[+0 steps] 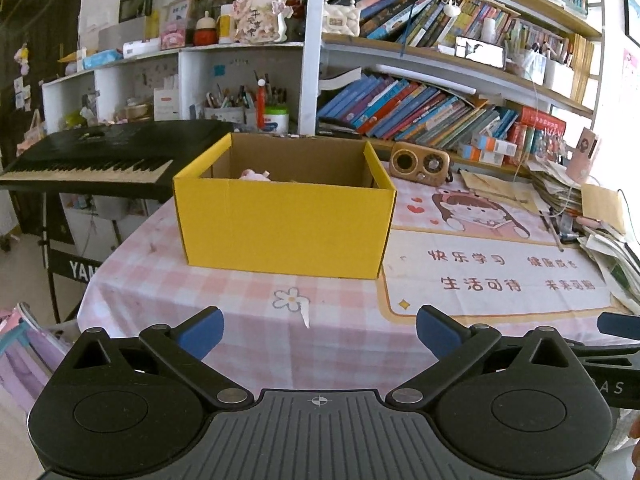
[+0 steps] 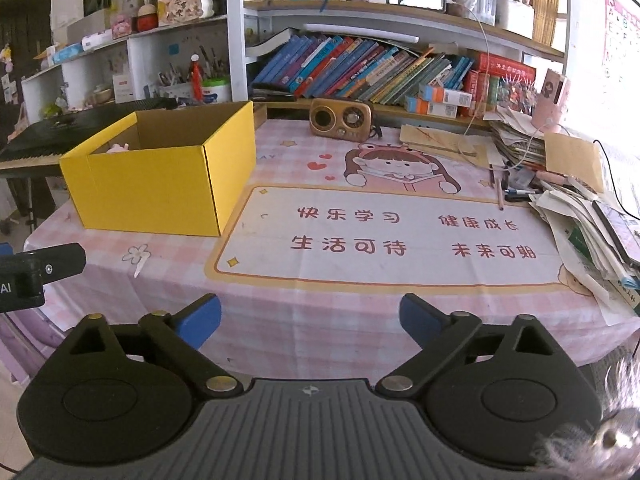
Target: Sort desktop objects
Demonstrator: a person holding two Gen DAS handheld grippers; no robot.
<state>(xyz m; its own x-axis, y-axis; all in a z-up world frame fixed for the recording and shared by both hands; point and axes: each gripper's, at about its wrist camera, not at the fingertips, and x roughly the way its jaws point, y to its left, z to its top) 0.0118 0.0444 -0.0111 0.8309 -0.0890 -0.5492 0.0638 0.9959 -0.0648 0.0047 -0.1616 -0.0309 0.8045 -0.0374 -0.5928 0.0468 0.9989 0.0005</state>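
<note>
Left wrist view puts the yellow box (image 1: 286,220) straight ahead of the spread jaws, beyond their tips, standing upright on the pink checked tablecloth (image 1: 248,344). Its top is open, and a small pink toy (image 1: 255,175) peeks over the near wall, already inside. Behind the box, further out from the jaws, sit a wooden radio (image 1: 419,162) off to the right and a keyboard (image 1: 92,160) off to the left.

Both tools are released: the left gripper (image 1: 319,334) has its blue pads wide apart with only cloth between them, and the right gripper (image 2: 310,320) is the same, nothing held.

From the right wrist view, the loose things left to sort appear to lie ahead and right of its jaws: pens (image 2: 516,192) and a pencil beside a slumping paper pile (image 2: 592,232), well apart from the box.

I judge the next step to be fetching one of these. To do it well, reach with the right tool, come down on a pen across its length so the pads close on its sides, and lift clear of the papers, which look ready to slide. Carry it over the box rim before letting go.
</note>
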